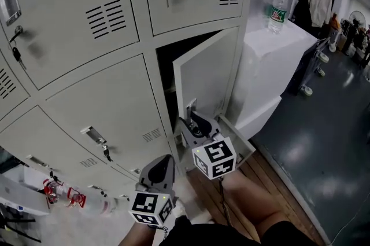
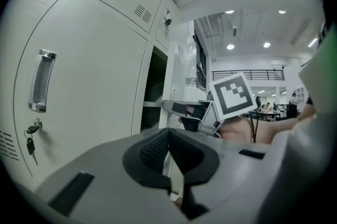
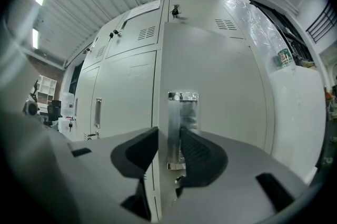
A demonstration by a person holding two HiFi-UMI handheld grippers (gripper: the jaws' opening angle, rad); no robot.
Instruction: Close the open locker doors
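Your right claw [image 3: 169, 139] is clenched on the open locker door [image 1: 206, 73] at its handle [image 3: 182, 112], in the right column. Your left claw [image 2: 169, 136] is clenched shut, empty, nearby.

Open grey locker compartment [image 1: 164, 65]: interior dark, contents untellable. Chrome pull handle [image 3: 184, 107] on door [image 1: 205, 74]: lower end hidden behind right gripper [image 3: 168, 133]. Clear plastic bottle [image 1: 278, 4]: label print too small.
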